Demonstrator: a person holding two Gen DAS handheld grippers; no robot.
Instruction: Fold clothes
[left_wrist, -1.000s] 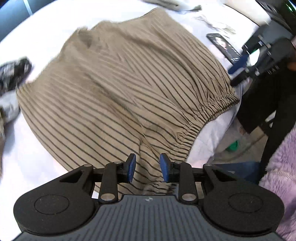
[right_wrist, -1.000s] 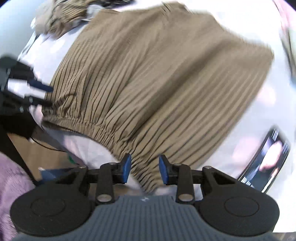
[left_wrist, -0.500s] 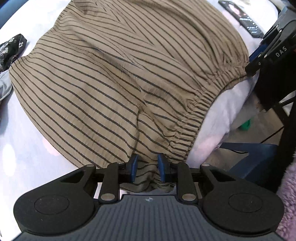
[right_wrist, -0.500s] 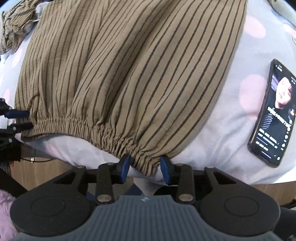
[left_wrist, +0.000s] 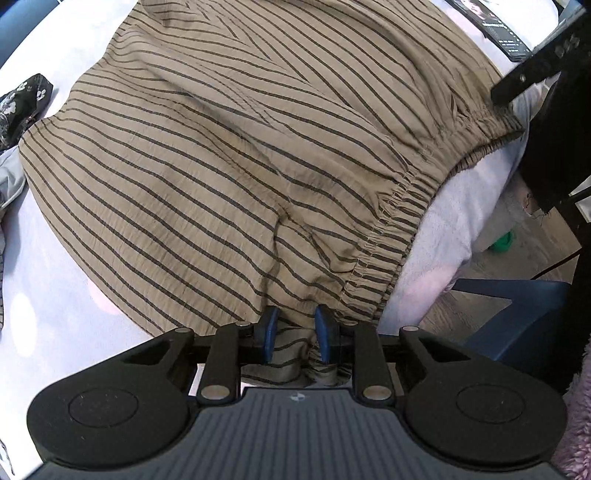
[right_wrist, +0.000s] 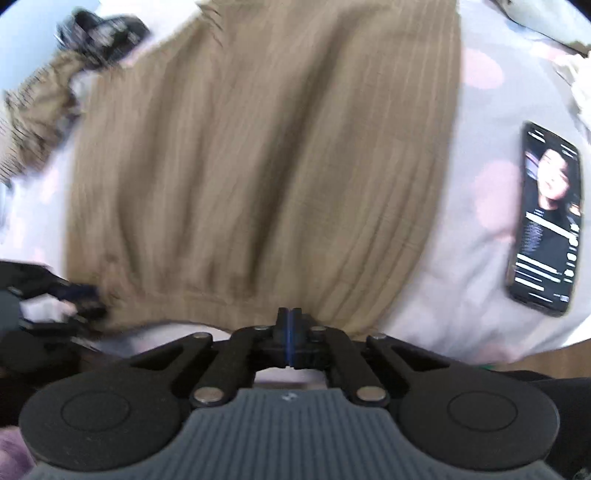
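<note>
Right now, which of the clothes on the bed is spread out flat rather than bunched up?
The tan striped garment with the elastic waistband: it lies spread across the bedsheet. The black floral piece and the grey piece sit crumpled at the side.

**Two wrist cameras, close over one bed edge**

The left wrist camera rides behind the left hand-held gripper (left_wrist: 294, 338) and faces steeply down, close over the striped garment (left_wrist: 236, 155); the bed (left_wrist: 55, 295) edge runs toward 3 o'clock. The right wrist camera sits behind the right hand-held gripper (right_wrist: 290, 330), tilted down and blurred. Both views share the garment, its elastic waistband (left_wrist: 391, 236) and the phone (right_wrist: 546, 221), at 1 o'clock in the left view and 3 o'clock in the right
</note>
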